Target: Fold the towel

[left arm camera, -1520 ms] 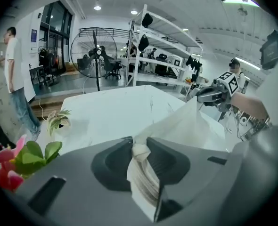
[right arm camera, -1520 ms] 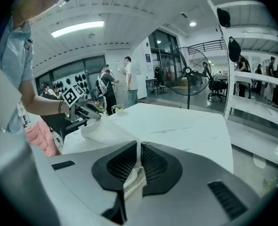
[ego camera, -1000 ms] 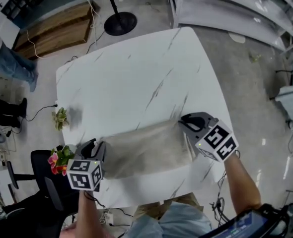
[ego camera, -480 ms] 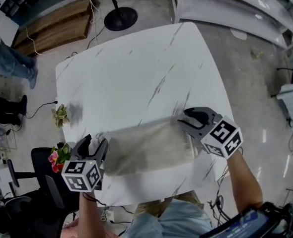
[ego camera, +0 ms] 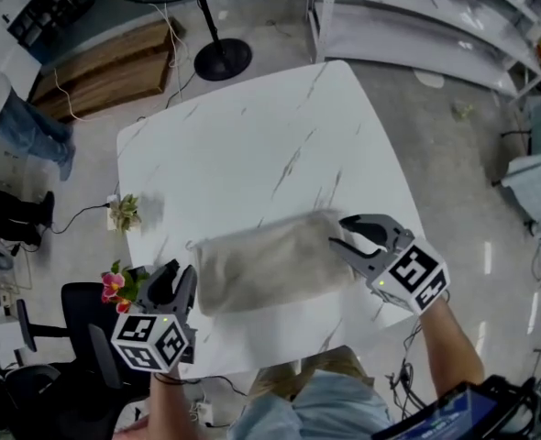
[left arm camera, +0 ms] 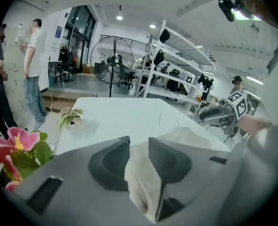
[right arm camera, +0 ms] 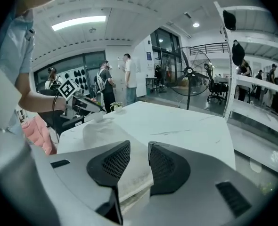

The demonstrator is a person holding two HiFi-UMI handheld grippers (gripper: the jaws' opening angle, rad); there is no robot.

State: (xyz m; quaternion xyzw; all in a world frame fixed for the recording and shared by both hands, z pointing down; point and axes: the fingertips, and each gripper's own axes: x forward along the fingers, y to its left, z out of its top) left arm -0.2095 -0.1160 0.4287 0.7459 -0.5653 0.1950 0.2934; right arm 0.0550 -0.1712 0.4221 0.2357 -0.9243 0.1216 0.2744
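Head view: the beige cloth towel [ego camera: 270,262] lies as a folded band near the near edge of the white marble-veined worktop [ego camera: 252,136], between the left tool [ego camera: 175,275] and the right tool [ego camera: 337,234]. One fold is judged done and more remain, but the layer count is unreadable. Left gripper view: the jaws, just closing, pinch bunched towel, and the tool body hides the cloth's edge. Right gripper view: the jaws, just opening, stand narrowly apart with the towel edge lying loose between them.

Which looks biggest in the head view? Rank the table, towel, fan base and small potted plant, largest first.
1. table
2. towel
3. fan base, though it stands on the floor, farther from the camera
4. potted plant
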